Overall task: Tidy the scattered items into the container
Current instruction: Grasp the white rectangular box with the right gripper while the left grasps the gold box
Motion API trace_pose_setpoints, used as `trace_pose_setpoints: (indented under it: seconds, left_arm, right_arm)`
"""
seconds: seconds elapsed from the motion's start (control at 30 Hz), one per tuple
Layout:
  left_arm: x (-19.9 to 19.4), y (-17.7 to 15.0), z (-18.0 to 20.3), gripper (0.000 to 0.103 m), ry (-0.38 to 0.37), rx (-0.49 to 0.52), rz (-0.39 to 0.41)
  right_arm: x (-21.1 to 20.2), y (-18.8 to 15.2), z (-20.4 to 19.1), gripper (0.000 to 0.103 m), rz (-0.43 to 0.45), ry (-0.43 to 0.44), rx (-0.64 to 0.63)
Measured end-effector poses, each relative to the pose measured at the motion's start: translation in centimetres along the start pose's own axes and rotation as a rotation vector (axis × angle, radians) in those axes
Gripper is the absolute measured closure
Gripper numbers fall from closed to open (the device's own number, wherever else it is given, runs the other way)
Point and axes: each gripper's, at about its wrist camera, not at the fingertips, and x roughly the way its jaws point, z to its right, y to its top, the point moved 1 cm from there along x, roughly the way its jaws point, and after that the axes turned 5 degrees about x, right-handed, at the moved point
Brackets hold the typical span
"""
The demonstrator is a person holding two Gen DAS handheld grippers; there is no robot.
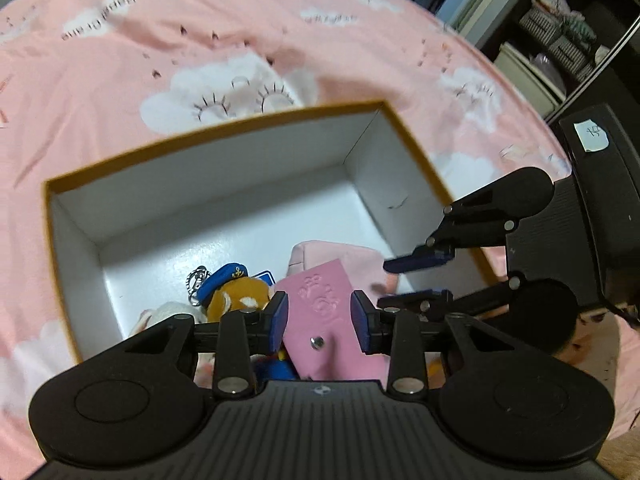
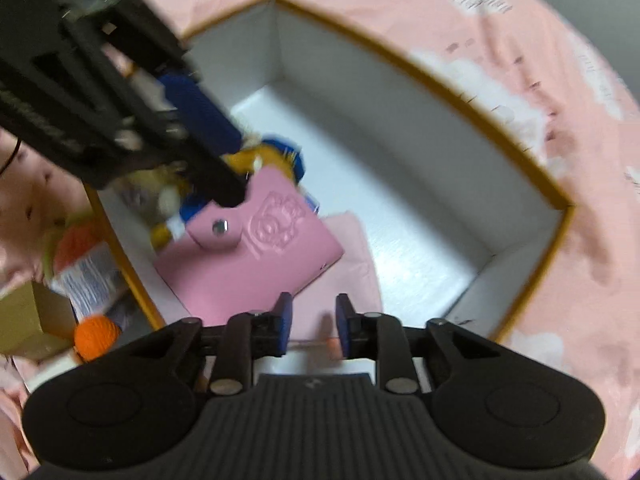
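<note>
Underneath, a pink cloud-print bedsheet [image 1: 120,92] carries an open white cardboard box with a mustard rim [image 1: 224,196]. Inside lie a pink embossed snap wallet [image 2: 256,260] and an orange plush keychain in a blue cap [image 1: 234,292]. Above the wallet, the left gripper [image 1: 319,322] is open, nothing pinched. Narrowly parted, the right gripper [image 2: 314,326] holds nothing.

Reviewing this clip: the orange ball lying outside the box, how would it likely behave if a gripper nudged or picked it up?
The orange ball looks round, so a nudge would probably send it rolling, though the soft pink bedding may slow it. Its surface looks fuzzy, perhaps yarn, so probably light and squashy, not slippery. The view is blurred, so this is tentative.
</note>
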Motion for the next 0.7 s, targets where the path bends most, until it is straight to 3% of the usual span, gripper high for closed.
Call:
trace_pose_setpoints:
  seconds: [0.17, 0.3, 0.43, 0.7]
  left_arm:
    - [-3.5, -2.5, 2.1, 0.054, 0.029, 0.0, 0.022]
    - [-4.9, -5.4, 3.2, 0.05, 0.044, -0.035, 0.003]
    - [-5.5, -8.1, 4.4, 0.045, 0.057, -0.048, -0.035]
    - [-5.2, -12.0, 6.9, 0.037, 0.074, -0.038, -0.116]
  right_arm:
    - [-4.0, -2.0, -1.3, 0.072, 0.164, 0.024, 0.05]
    - [-6.4, -5.0, -3.7, 0.071, 0.237, 0.083, 0.04]
    - [-6.7, -7.3, -8.3, 0.066, 0.213, 0.156, -0.027]
    - [-4.3, -11.1, -11.9, 0.057, 0.088, 0.254, -0.163]
